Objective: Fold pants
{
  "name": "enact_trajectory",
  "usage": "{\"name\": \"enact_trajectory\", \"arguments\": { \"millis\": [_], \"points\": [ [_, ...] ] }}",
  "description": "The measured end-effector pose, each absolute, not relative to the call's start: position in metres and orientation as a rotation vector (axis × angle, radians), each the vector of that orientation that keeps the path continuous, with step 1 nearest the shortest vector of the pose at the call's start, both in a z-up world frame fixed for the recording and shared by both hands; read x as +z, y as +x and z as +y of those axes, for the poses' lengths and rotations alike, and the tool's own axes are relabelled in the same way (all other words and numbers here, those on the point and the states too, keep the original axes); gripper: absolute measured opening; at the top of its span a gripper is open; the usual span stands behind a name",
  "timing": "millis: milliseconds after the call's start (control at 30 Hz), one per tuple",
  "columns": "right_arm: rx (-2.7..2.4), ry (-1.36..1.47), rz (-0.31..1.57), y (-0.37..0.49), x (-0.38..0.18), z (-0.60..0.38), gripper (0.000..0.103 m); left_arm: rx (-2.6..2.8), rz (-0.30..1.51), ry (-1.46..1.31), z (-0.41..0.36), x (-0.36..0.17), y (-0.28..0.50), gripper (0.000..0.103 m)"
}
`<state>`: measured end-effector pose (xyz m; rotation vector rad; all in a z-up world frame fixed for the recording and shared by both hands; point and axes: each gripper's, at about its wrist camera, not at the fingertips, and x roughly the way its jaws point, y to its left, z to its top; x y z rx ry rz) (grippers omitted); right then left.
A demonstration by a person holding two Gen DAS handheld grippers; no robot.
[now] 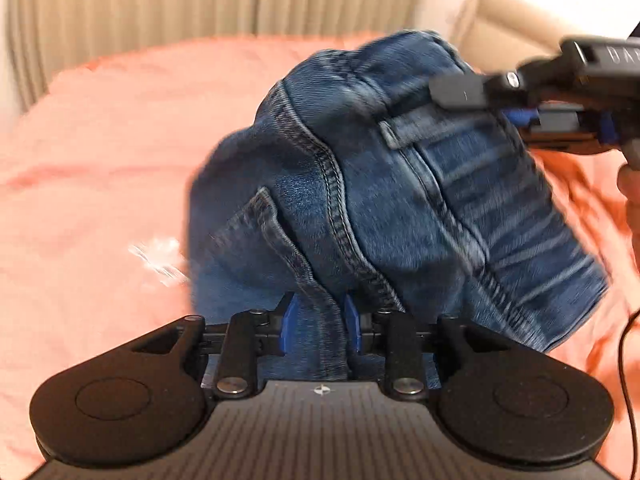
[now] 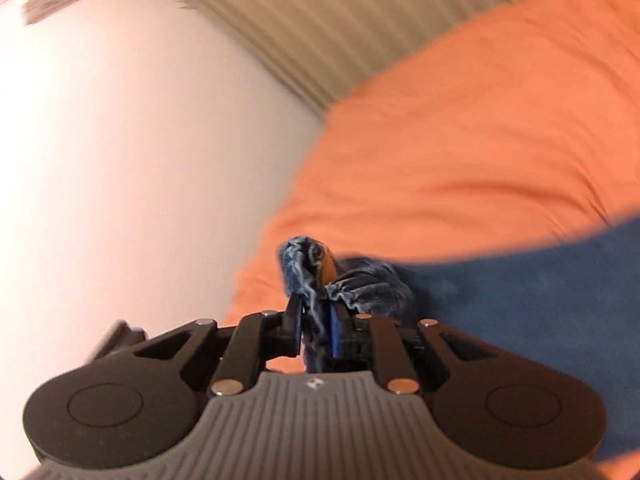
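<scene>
Left wrist view shows my left gripper [image 1: 318, 328] with jaws clamped on a seam of the jeans [image 1: 384, 184], lifted above the orange bed [image 1: 100, 160], while my right gripper [image 2: 316, 328] pinches their bunched edge.

1. We saw open orange bedding [image 1: 100, 184] across the left of the left wrist frame.
2. The lifted jeans [image 1: 360, 184] blocked centre and right.
3. The right gripper [image 1: 460, 94] and a cable [image 1: 624, 344] crowded the right edge.
</scene>
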<state>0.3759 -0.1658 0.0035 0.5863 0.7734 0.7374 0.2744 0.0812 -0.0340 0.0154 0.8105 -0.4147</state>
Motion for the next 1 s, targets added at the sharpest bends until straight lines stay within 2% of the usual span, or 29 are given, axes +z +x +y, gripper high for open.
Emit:
{"name": "enact_trajectory", "arguments": {
  "millis": [200, 367, 433, 667, 833, 933, 967, 1000],
  "points": [
    [0.785, 0.479, 0.646, 0.382, 0.089, -0.135, 0.002, -0.386, 0.717, -0.031, 0.108, 0.004, 0.263, 0.034],
    [0.677, 0.376, 0.670, 0.392, 0.104, -0.149, 0.002, -0.404, 0.722, -0.026, 0.095, -0.002, 0.275, 0.035],
    [0.589, 0.357, 0.730, 0.400, 0.088, -0.172, 0.002, -0.419, 0.732, -0.024, 0.089, -0.009, 0.280, 0.035],
    [0.465, 0.505, 1.028, 0.385, -0.024, -0.229, 0.002, -0.468, 0.814, 0.014, 0.069, -0.038, 0.290, 0.035],
    [0.403, 0.676, 1.071, 0.358, -0.069, -0.276, 0.002, -0.512, 0.845, 0.070, 0.051, -0.051, 0.294, 0.035],
    [0.404, 0.775, 1.050, 0.356, -0.075, -0.291, 0.002, -0.561, 0.858, 0.090, 0.036, -0.053, 0.295, 0.035],
    [0.410, 0.770, 1.039, 0.354, -0.072, -0.293, 0.003, -0.582, 0.862, 0.097, 0.031, -0.053, 0.293, 0.038],
    [0.406, 0.751, 1.036, 0.355, -0.069, -0.292, 0.009, -0.596, 0.864, 0.110, 0.027, -0.053, 0.290, 0.040]
  ]
}}
